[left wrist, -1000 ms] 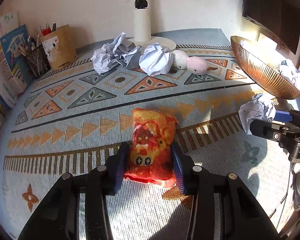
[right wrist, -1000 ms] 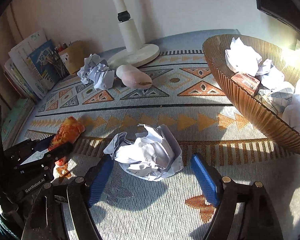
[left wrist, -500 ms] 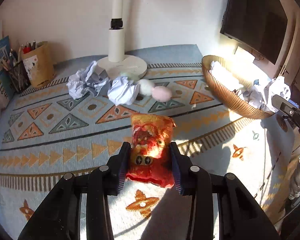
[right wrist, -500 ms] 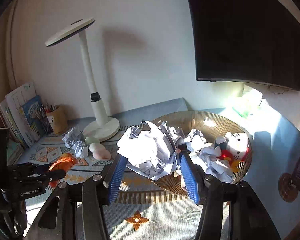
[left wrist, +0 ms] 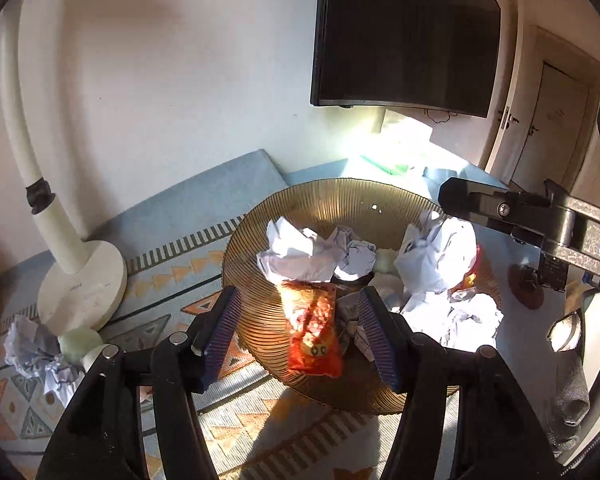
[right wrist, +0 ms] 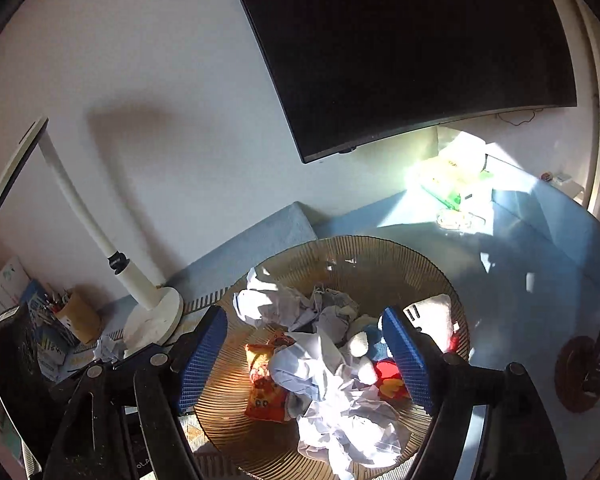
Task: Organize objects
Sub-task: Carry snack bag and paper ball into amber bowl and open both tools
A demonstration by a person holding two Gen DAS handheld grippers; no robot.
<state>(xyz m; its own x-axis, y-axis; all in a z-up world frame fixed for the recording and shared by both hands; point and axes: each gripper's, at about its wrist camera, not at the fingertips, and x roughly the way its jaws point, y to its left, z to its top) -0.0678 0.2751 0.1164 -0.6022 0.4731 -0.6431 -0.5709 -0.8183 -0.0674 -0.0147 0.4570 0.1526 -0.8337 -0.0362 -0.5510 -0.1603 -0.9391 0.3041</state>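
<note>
- The crinkly red-and-orange snack packet (left wrist: 312,328) is lying in the ribbed amber glass bowl (left wrist: 260,320), on the inner wall at about 7 o'clock of the bowl as the right wrist view shows it (right wrist: 265,384).
- The left claw (left wrist: 300,336) is spread wide; the packet sits in the gap and I can't see either blue pad touching it.
- Crumpled white paper balls (left wrist: 300,254) are heaped in the bowl just past the packet, toward 12 o'clock in the left view.
- The right claw (right wrist: 306,360) is wide too, nothing in it, hanging over the bowl's middle.
- Straight under it is a big wad of crumpled white paper (right wrist: 340,416), touching the packet's right edge.
- A plush toy with red and blue bits (right wrist: 380,356) sits at roughly 3 o'clock in the bowl, partly behind the right pad.
- The bowl stands on the patterned blue-and-orange tabletop cloth (left wrist: 172,280).
- The white desk lamp (left wrist: 80,280) stands at 9 o'clock from the bowl, with one more crumpled paper ball (left wrist: 36,348) and a pale round thing (left wrist: 80,342) by its base.
- Dark wall-mounted screen (left wrist: 404,32) up at 12 o'clock.
</note>
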